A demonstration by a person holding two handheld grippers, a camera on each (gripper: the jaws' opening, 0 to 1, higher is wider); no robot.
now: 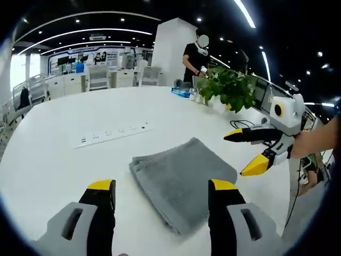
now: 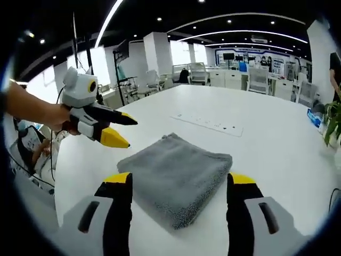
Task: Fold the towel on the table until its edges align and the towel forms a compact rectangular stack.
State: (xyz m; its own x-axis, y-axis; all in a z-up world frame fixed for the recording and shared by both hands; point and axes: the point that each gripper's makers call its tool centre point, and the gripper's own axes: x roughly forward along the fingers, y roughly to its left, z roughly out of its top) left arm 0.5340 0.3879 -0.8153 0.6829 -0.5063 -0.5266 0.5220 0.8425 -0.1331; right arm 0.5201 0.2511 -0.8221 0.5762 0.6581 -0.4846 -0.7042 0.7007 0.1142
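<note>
The grey towel (image 1: 181, 181) lies on the white surface (image 1: 64, 160) as a compact, layered rectangle with edges roughly matched, so folding looks essentially done. The left tool (image 1: 160, 200) and right tool (image 2: 178, 192) both stand wide, holding nothing.

We see the grey towel (image 1: 181, 178) lying flat on the white table (image 1: 58, 165) — already folded into a thick, roughly rectangular stack, its layered edges showing along one side. In the right gripper view the towel (image 2: 176, 173) sits turned at an angle, one corner toward us — its plush surface smooth, edges roughly aligned.
</note>
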